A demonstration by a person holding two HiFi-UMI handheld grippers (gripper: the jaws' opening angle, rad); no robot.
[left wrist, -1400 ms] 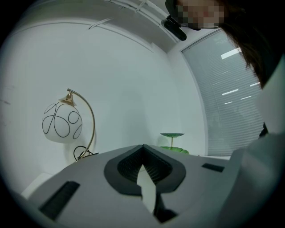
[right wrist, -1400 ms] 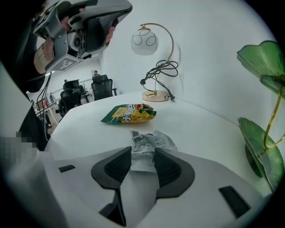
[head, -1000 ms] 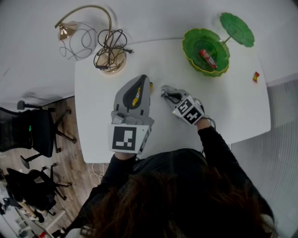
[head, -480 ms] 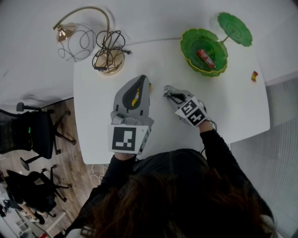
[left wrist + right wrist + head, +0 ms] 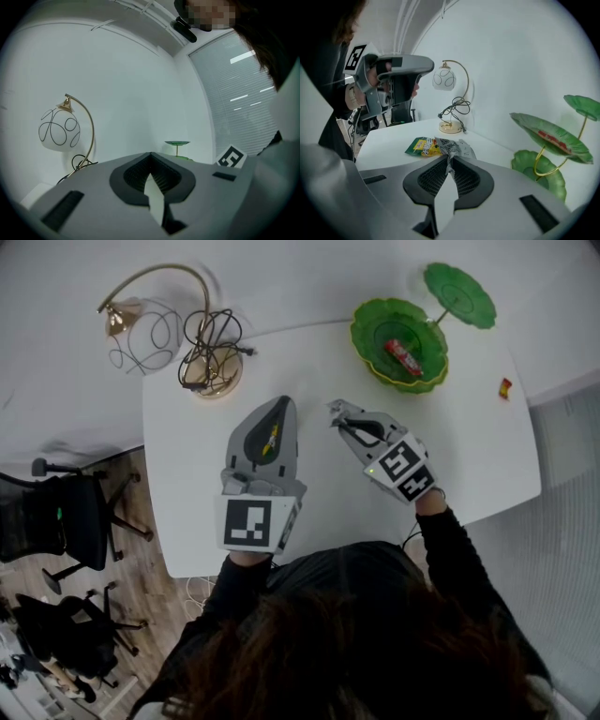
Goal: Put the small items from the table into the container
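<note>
My right gripper (image 5: 336,411) hangs above the middle of the white table (image 5: 469,456), shut on a crinkled silver packet (image 5: 453,147) that sticks out past its tips. A green and yellow snack packet (image 5: 420,146) lies flat on the table beyond it. The green leaf-shaped bowl (image 5: 398,360) stands at the far right with a red wrapped item (image 5: 400,353) inside. A small red and yellow item (image 5: 505,386) lies near the right edge. My left gripper (image 5: 284,401) is held level over the table's middle, jaws together, and nothing shows between them.
A brass lamp with a white globe (image 5: 141,329) and its coiled black cord (image 5: 208,348) sit at the far left corner. A smaller green leaf dish (image 5: 459,294) rises on a stem behind the bowl. Office chairs (image 5: 70,512) stand on the floor at left.
My right gripper has lifted off the table with the silver packet pinched in it. The left gripper has stayed where it was.
</note>
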